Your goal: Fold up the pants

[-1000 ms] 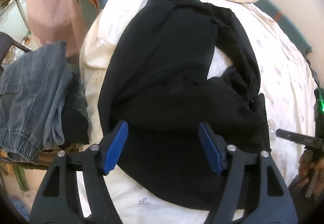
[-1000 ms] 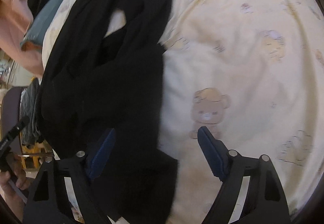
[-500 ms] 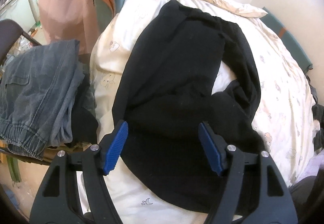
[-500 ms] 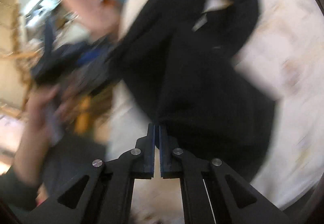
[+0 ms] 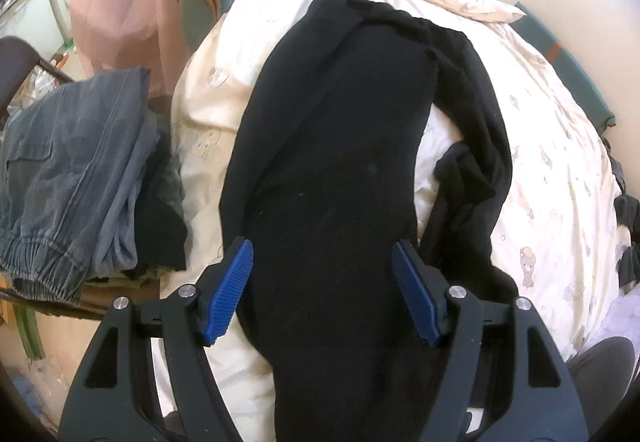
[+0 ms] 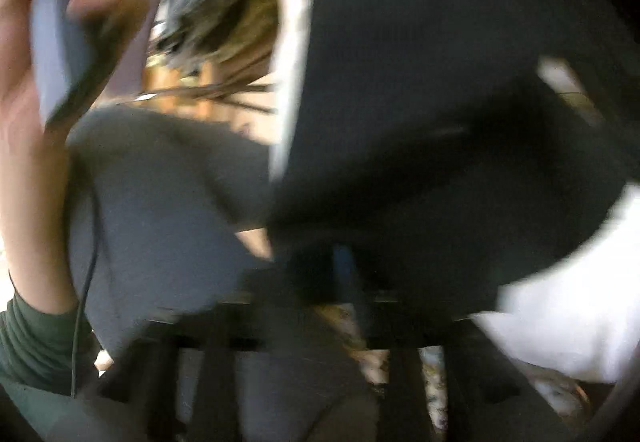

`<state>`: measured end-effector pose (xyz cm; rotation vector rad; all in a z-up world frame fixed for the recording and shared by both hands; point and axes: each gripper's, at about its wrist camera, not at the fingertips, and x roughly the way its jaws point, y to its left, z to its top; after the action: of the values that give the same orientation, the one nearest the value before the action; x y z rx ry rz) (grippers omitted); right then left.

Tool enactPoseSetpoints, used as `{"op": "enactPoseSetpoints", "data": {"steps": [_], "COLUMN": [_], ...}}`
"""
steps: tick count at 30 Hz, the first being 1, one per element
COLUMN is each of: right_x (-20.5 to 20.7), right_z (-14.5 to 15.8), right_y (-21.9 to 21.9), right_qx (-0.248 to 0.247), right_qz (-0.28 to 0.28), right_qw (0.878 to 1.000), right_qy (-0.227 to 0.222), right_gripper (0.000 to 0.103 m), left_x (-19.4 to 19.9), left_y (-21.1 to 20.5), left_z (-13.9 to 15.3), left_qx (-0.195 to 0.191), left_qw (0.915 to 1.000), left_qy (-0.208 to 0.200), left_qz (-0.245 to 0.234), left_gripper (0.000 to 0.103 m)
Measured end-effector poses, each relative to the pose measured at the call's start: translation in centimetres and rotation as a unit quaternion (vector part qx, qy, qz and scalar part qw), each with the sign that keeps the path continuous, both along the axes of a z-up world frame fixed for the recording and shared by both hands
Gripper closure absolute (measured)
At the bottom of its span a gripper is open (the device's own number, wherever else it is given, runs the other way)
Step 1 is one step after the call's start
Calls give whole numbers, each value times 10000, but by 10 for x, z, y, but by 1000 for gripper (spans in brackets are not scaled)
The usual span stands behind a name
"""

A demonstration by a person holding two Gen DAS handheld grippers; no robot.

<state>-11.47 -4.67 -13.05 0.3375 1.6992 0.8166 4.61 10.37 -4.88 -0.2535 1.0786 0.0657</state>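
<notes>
Two grippers are working between folds: black pants (image 5: 340, 170) are lying roughly doubled lengthwise on the cream bear-print duvet (image 5: 560, 170). Left gripper (image 5: 322, 292) is hovering above them, jaws spread, grasping nothing. Right gripper (image 6: 344, 282) is blurring too much to tell; its jaws have just been opening. Next calls for pinching an end.

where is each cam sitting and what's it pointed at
Left wrist: on the left gripper, angled down over black pants on the bed; only its open blue-padded fingers show.
Right wrist: on the right gripper, badly blurred; shows a hand and a green sleeve.
Shared: dark fabric, probably the pants.
</notes>
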Motion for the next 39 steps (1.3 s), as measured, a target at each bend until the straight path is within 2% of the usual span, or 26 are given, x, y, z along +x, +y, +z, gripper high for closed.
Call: {"op": "enactPoseSetpoints", "data": {"steps": [1, 4, 5, 8, 9, 10, 13, 14, 16, 17, 18, 19, 20, 21, 23, 26, 29, 31, 33, 35, 36, 39], "right_x": [6, 35, 50, 91, 108, 124, 161, 169, 183, 184, 182, 183, 177, 169, 150, 128, 112, 106, 96, 85, 77, 42], "right_z": [5, 32, 45, 67, 71, 72, 51, 41, 21, 15, 8, 5, 3, 8, 37, 85, 153, 199, 225, 226, 218, 193], "right_y": [-12, -50, -67, -94, -101, -103, -102, -102, -100, -104, -96, -90, -84, -81, -86, -108, -153, -184, -199, -208, -203, -166], "right_qx": [-127, -268, -421, -1115, -1415, -1702, -2146, -2209, -2054, -1979, -1907, -1937, -1962, -1908, -1827, -1779, -1728, -1570, -1573, -1490, -1413, -1373], "right_qz": [-94, -340, -494, -804, -865, -892, -1025, -1149, -1223, -1188, -1024, -911, -702, -551, -385, -446, -884, -1441, -1678, -1811, -1725, -954], "right_qw": [9999, 9985, 9959, 9796, 9692, 9583, 9407, 9388, 9462, 9497, 9538, 9541, 9558, 9572, 9523, 9457, 9350, 9290, 9256, 9321, 9415, 9593], "right_qy": [-34, -336, -624, -1467, -1820, -2114, -2419, -2381, -2181, -2118, -2084, -2094, -2074, -2104, -2414, -2682, -2967, -3027, -3006, -2761, -2527, -2276], "right_gripper": [27, 27, 27, 27, 27, 27, 27, 27, 27, 28, 42, 79, 88, 89, 90, 91, 91, 92, 91, 91, 91, 92], "left_x": [-1, -3, -3, -1, 0, 1, 1, 0, -1, -2, -2, -3, -4, -4, -4, -3, -1, 1, 3, 4, 5, 6], "left_y": [2, 2, 1, -7, -10, -13, -16, -16, -16, -15, -13, -11, -10, -8, -6, -8, -16, -23, -27, -32, -33, -37], "left_z": [0, -1, 0, 1, 1, 1, 2, 2, 2, 1, 1, 1, 1, 1, 1, 2, 3, 2, 1, -2, -4, -8], "left_qx": [-37, -27, -12, 63, 89, 105, 135, 162, 266, 298, 303, 298, 290, 266, 195, 99, 99, 119, 155, 242, 286, 434], "left_qw": [10000, 10000, 10000, 9999, 9998, 9997, 9996, 9995, 9992, 9991, 9991, 9992, 9993, 9994, 9996, 9997, 9993, 9989, 9986, 9982, 9980, 9970], "left_qy": [10, 50, 49, -3, -11, -16, -51, -66, -79, -70, -61, -57, -54, -43, -34, -36, -59, -65, -53, -30, -18, 29], "left_qz": [33, 35, 2, -132, -171, -198, -239, -251, -278, -284, -283, -268, -246, -228, -213, -234, -357, -447, -498, -541, -562, -643], "left_gripper": [34, 34, 34, 34, 34, 34, 34, 34, 34, 34, 34, 34, 34, 34, 34, 34, 34, 34, 34, 34, 34, 34]}}
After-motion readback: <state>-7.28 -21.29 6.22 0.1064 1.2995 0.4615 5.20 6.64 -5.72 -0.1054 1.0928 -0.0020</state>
